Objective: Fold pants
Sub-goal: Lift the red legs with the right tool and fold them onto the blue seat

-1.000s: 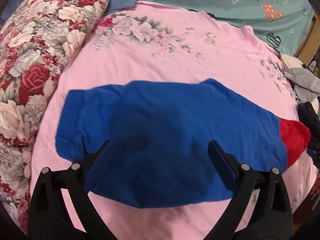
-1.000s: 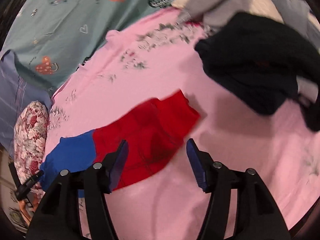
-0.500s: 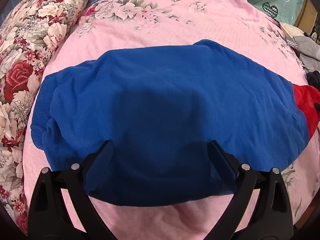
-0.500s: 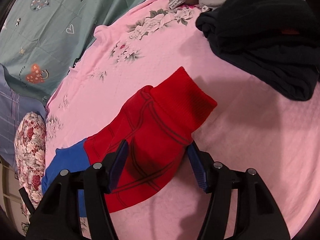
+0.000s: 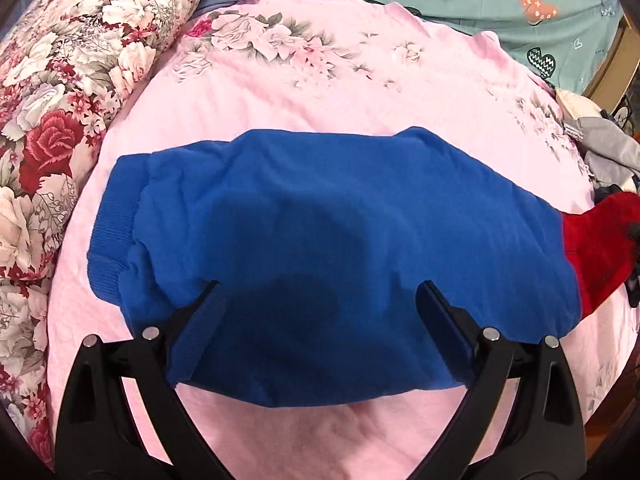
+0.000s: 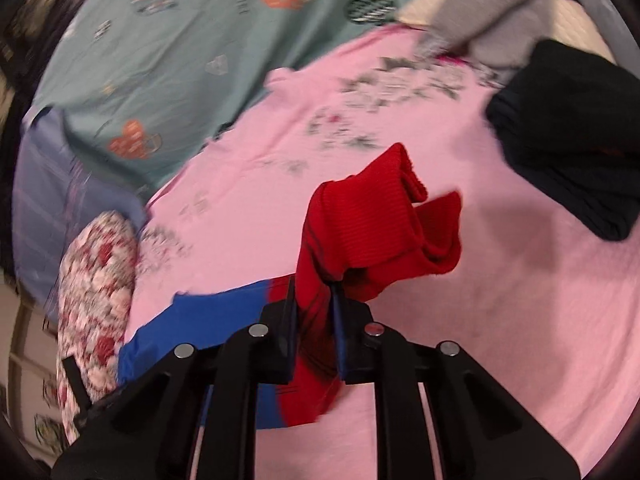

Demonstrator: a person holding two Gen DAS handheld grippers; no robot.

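The pants (image 5: pixel 328 240) are blue with a red end and lie flat across a pink floral sheet (image 5: pixel 320 80). In the left wrist view my left gripper (image 5: pixel 320 300) is open, its fingers spread wide above the blue part near its front edge. In the right wrist view my right gripper (image 6: pixel 312 300) is shut on the red end of the pants (image 6: pixel 368 232) and holds it lifted off the sheet, the ribbed cuff bunched and drooping past the fingers. The blue part (image 6: pixel 200 320) lies behind to the left.
A floral pillow (image 5: pixel 60 100) lies along the left side. A teal bedspread (image 5: pixel 480 0) is beyond the pink sheet. A pile of dark clothes (image 6: pixel 572 152) and grey clothes (image 6: pixel 500 20) lies at the right.
My right gripper has closed on the red end and lifted it off the sheet. My left gripper has drawn back a little from the blue part and stays open.
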